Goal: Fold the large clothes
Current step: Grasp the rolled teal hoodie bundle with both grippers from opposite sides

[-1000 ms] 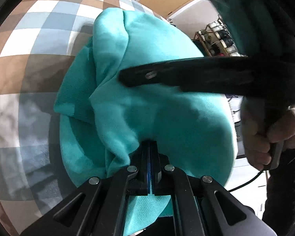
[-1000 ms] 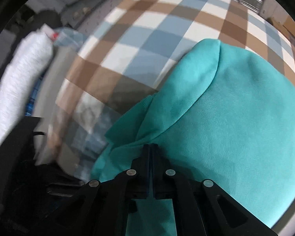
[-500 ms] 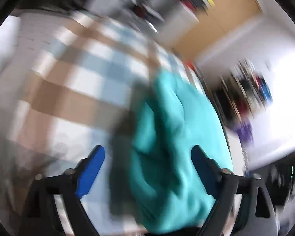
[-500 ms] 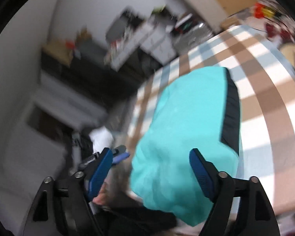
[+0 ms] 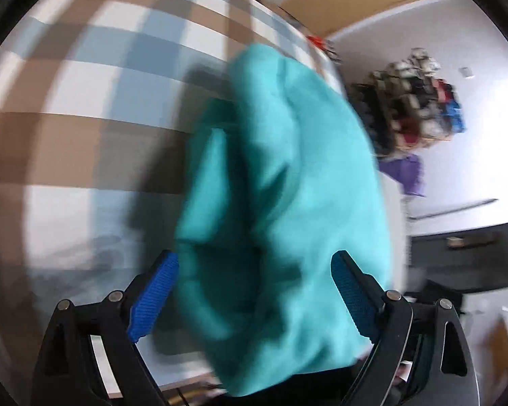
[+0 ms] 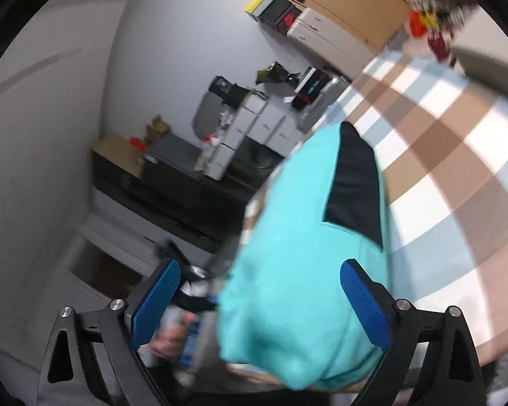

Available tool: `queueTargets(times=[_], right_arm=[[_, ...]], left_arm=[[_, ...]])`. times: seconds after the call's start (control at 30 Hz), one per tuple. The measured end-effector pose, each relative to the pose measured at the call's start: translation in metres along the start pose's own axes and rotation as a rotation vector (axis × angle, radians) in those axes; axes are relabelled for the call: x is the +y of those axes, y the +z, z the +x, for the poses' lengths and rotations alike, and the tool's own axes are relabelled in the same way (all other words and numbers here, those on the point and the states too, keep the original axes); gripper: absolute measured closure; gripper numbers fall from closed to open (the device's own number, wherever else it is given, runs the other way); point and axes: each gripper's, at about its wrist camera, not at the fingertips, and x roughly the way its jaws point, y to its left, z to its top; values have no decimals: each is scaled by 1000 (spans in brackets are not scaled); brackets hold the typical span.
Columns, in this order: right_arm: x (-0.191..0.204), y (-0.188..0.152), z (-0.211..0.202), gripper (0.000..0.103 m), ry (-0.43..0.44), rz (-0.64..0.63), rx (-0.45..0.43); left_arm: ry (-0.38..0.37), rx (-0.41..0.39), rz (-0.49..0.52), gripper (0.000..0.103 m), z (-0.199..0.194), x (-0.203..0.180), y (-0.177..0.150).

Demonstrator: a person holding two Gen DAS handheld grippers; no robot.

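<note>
A teal garment (image 5: 288,186) lies folded in a bundle on the checked cloth (image 5: 94,77). My left gripper (image 5: 254,291) is open, its blue pads on either side of the garment's near end, holding nothing. In the right wrist view the same garment (image 6: 298,257) shows a black band (image 6: 352,182) at its far end. My right gripper (image 6: 259,304) is open and empty above the garment's near end. The other hand and gripper (image 6: 179,335) show blurred at the lower left.
The checked brown, blue and white cloth (image 6: 457,128) covers the surface. A shoe rack (image 5: 420,108) and purple cloth (image 5: 406,172) stand by the white wall. Dark cabinets (image 6: 172,176), white drawers (image 6: 264,125) and boxes line the far side.
Both grippers have let go of the teal garment and opened. Both have pulled back and up from it, and the views have swung round.
</note>
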Motion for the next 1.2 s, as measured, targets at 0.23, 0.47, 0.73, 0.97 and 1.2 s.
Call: queueTargets(times=[0.23,0.47,0.73,0.97,1.2], right_arm=[[-4,-2,7,6,43,22,52],[-6,-4,10,5,29,18,65],[-9,-5,10,5,27,32,63],[-6,-7,10,5,13,0,71],[-5,-7,12,5,5,-12,75]], left_arm=[[-19,136,-56,14,34,2,7],[-29,147,-38,31,34,-4,7],[52,-88,-44,26,-24,1,28],[-36,164,-66,18,42,11,30],[-102,156,-73,18,54,21,25]])
